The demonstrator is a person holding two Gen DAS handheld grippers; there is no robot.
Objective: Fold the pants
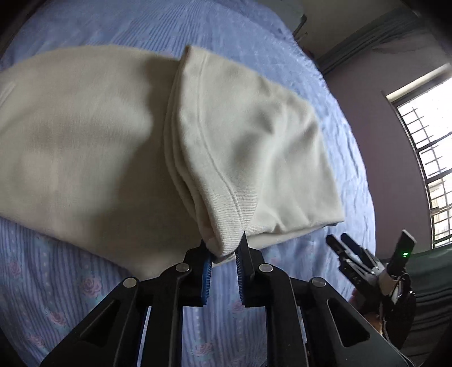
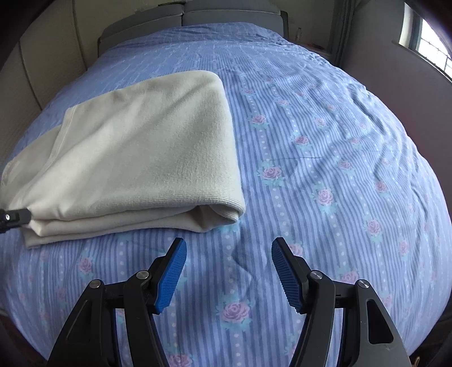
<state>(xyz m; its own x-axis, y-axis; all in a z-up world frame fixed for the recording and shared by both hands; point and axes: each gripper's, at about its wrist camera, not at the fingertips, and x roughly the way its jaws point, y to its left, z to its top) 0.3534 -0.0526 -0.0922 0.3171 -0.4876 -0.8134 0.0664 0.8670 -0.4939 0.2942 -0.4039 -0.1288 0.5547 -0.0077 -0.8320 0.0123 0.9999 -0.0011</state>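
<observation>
Spread over blue striped, rose-printed bedding (image 2: 325, 135), cream soft knit pants (image 1: 99, 135) look light and floppy, best pinched at the ribbed corner the left gripper (image 1: 224, 249) narrowly clamps, while the right gripper (image 2: 228, 248) gapes empty.

pants (image 2: 135, 146) block left, bedspread (image 2: 325, 158) open right

A home bedroom: bed (image 2: 325, 118) spread with blue striped, rose-printed sheet (image 2: 310, 175), padded headboard (image 2: 231, 11) at its far edge, barred window (image 1: 429, 146) set in lilac wall (image 1: 367, 93).
</observation>
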